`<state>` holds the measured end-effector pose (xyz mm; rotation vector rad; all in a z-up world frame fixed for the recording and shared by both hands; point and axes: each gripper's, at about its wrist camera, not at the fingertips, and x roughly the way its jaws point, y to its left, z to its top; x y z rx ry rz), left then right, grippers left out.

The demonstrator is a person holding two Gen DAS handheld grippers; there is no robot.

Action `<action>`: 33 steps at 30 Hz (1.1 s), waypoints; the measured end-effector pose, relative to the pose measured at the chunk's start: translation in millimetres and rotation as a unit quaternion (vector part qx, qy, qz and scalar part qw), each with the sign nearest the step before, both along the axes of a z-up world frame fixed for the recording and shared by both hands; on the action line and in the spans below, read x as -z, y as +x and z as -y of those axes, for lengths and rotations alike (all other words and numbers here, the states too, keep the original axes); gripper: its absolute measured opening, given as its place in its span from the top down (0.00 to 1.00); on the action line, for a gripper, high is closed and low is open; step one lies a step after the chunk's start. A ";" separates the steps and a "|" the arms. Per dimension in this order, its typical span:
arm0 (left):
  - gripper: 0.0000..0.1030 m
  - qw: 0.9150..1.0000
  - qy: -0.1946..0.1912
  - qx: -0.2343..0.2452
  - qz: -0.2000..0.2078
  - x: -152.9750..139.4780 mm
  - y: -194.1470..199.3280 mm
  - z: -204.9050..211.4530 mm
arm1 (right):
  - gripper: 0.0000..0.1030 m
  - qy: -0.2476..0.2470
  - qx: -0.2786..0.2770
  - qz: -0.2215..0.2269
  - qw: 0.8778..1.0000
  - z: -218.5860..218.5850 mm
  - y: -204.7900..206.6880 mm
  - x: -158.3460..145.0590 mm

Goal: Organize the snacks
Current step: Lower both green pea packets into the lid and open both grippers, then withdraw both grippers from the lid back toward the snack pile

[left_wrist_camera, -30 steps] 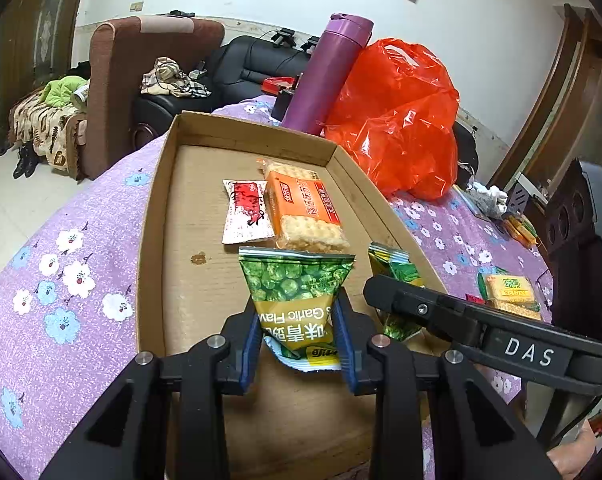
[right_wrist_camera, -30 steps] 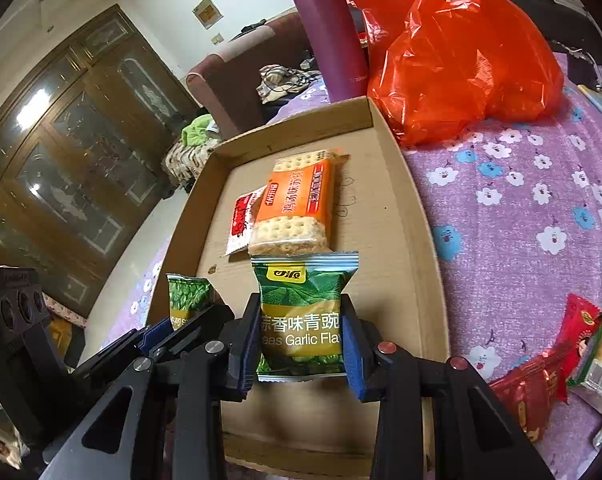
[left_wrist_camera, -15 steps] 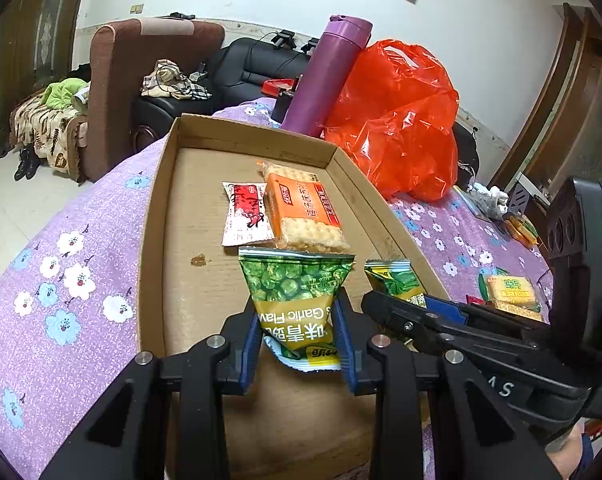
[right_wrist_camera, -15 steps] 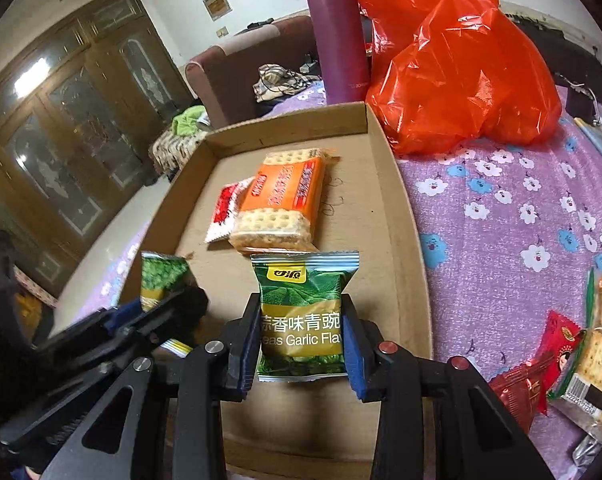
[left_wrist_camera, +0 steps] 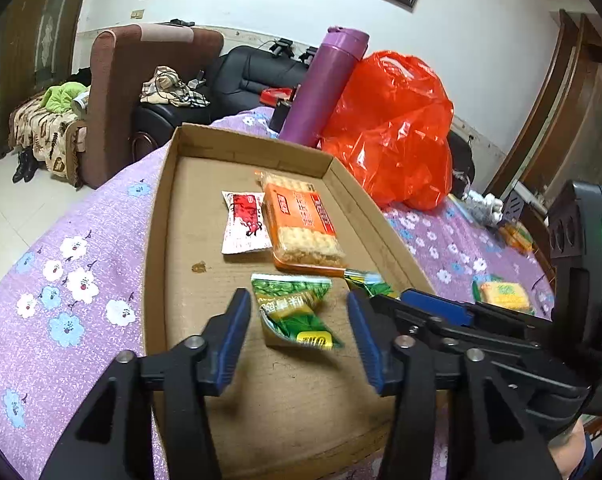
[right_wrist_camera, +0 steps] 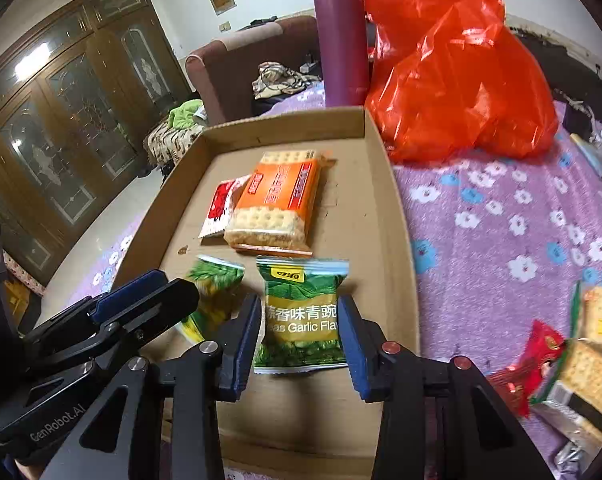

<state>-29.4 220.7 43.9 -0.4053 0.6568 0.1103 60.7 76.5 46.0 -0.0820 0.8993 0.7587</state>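
A shallow cardboard box (left_wrist_camera: 157, 240) (right_wrist_camera: 385, 184) holds an orange cracker pack (left_wrist_camera: 303, 224) (right_wrist_camera: 279, 200) and a red-and-white sachet (left_wrist_camera: 245, 224) (right_wrist_camera: 221, 204). My left gripper (left_wrist_camera: 299, 332) (right_wrist_camera: 157, 294) is opening. One green pea packet (left_wrist_camera: 295, 312) (right_wrist_camera: 217, 292) lies loose on the box floor between its wide-apart pads, touching neither. My right gripper (right_wrist_camera: 299, 336) (left_wrist_camera: 405, 302) holds a second green pea packet (right_wrist_camera: 301, 316) (left_wrist_camera: 371, 282) upright just over the box floor. Its jaws are opening, and the pads still touch the packet's sides.
A purple bottle (left_wrist_camera: 325, 84) (right_wrist_camera: 341, 36) and a red plastic bag (left_wrist_camera: 397, 128) (right_wrist_camera: 453, 72) stand behind the box's far right corner. Loose cracker packs and sachets (right_wrist_camera: 581, 344) (left_wrist_camera: 501, 292) lie on the purple flowered cloth (right_wrist_camera: 501, 220) to the right. Sofas stand beyond the table.
My left jaws have spread and their pea packet has dropped flat into the box. The right jaws have widened a little around their packet, and the right gripper has turned slightly.
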 end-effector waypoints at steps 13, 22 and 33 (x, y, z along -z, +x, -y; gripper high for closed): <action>0.42 1.000 -0.001 -0.003 0.020 -4.1 -5.3 1.0 | 0.47 0.136 0.035 0.062 0.988 107.2 -26.5 -95.4; 0.42 0.999 0.024 0.000 0.047 -17.4 -16.6 12.8 | 0.47 0.230 0.118 -0.022 0.966 205.6 11.5 -43.8; 0.42 0.981 -0.006 0.191 -0.025 -24.2 16.9 130.2 | 0.47 0.170 0.180 -0.089 0.965 229.1 48.4 -7.6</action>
